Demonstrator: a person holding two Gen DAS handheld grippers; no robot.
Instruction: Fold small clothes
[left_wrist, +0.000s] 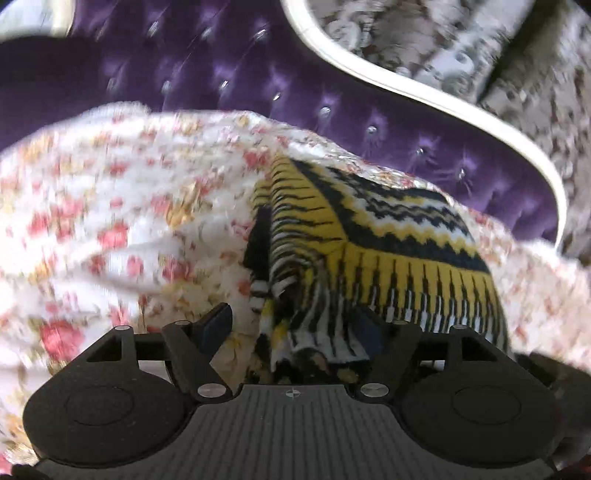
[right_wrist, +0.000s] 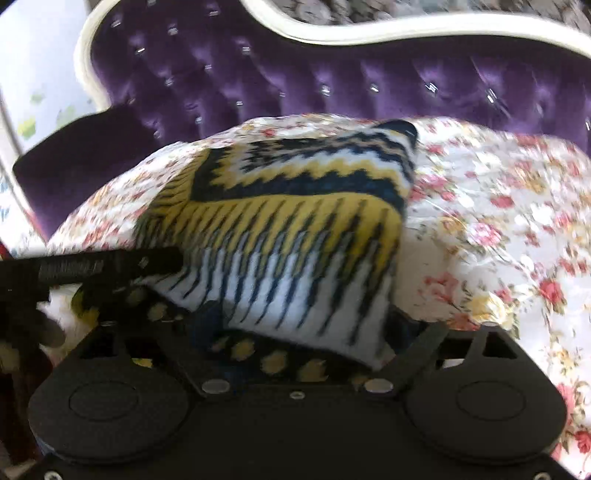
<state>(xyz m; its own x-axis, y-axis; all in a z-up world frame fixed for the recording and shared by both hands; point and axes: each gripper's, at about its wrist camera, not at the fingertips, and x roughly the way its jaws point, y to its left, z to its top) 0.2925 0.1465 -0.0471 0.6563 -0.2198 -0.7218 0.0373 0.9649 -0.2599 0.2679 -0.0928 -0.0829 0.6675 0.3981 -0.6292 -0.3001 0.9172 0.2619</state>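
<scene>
Yellow, black and white knitted garment (right_wrist: 295, 236) spread on flowered bedcover (right_wrist: 498, 229), before purple headboard (right_wrist: 332, 85). Near edge draped over both grippers, probably lifted for folding. Left gripper (left_wrist: 295, 332) and right gripper (right_wrist: 303, 332) buried in cloth; grip impossible to tell.

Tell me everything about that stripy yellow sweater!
The sweater looks knitted, with yellow, navy and white zigzag bands and spiky stripes, white toward the near end. It lies folded and rumpled on the flowery sheet, in front of the purple headboard. Its near edge drapes between the fingers of the left gripper and the right gripper. Blur hides whether either one pinches it.
</scene>
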